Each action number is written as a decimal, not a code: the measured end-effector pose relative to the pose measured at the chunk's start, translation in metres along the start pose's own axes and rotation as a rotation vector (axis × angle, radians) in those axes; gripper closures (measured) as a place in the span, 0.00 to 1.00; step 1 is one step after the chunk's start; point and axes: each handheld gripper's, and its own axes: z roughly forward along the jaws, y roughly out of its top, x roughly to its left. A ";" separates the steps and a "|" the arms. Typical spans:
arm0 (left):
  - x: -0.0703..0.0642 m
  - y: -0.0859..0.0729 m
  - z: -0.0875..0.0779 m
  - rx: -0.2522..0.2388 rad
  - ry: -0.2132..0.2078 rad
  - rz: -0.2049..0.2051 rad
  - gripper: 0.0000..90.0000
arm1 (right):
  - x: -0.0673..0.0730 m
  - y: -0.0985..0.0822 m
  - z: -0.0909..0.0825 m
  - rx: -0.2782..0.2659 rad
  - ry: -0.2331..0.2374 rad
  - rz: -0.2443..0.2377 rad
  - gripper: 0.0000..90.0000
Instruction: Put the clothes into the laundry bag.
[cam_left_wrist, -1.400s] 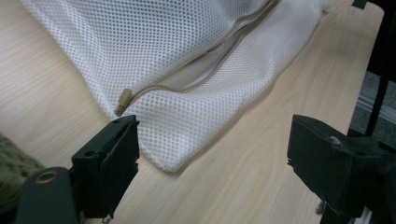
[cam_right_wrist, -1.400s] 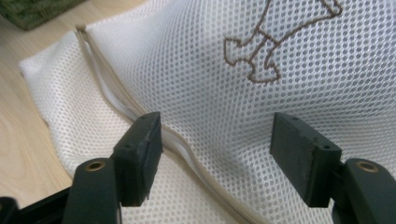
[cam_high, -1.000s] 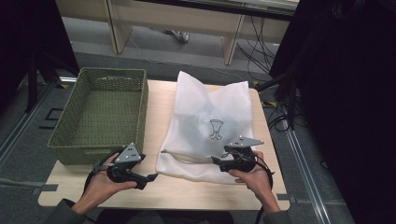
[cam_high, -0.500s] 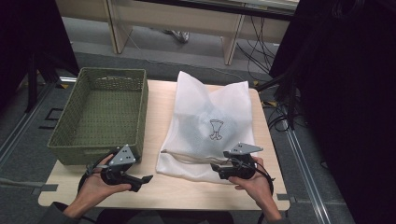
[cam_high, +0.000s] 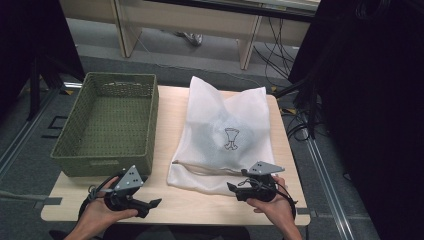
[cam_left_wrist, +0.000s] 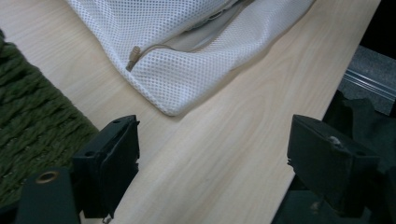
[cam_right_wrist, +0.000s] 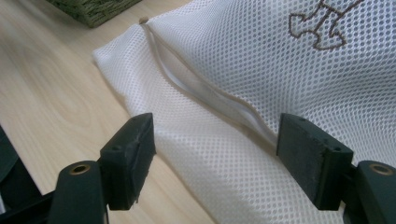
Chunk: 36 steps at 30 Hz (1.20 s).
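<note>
Both grippers' fingers wide open, gripping nothing: left gripper (cam_high: 150, 204) near the basket (cam_high: 107, 125), right gripper (cam_high: 235, 189) at the mesh bag (cam_high: 225, 130).

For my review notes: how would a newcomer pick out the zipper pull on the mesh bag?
Start at the wooden table, right of the green woven basket. The white mesh bag lies there, its beige zipper running along its near end. The zipper pull is the small tan tab at the zipper's basket-side end, darker than the white mesh around it.
</note>
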 end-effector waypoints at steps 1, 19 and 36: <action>0.000 0.000 0.000 0.000 0.000 0.000 0.18 | 0.001 -0.001 -0.001 -0.003 -0.001 0.002 0.32; -0.016 -0.009 0.000 0.038 -0.006 0.043 0.18 | 0.024 -0.027 -0.021 0.038 -0.003 -0.050 0.31; -0.015 -0.010 0.001 0.036 -0.004 0.039 0.18 | 0.025 -0.032 -0.025 0.065 -0.011 -0.066 0.31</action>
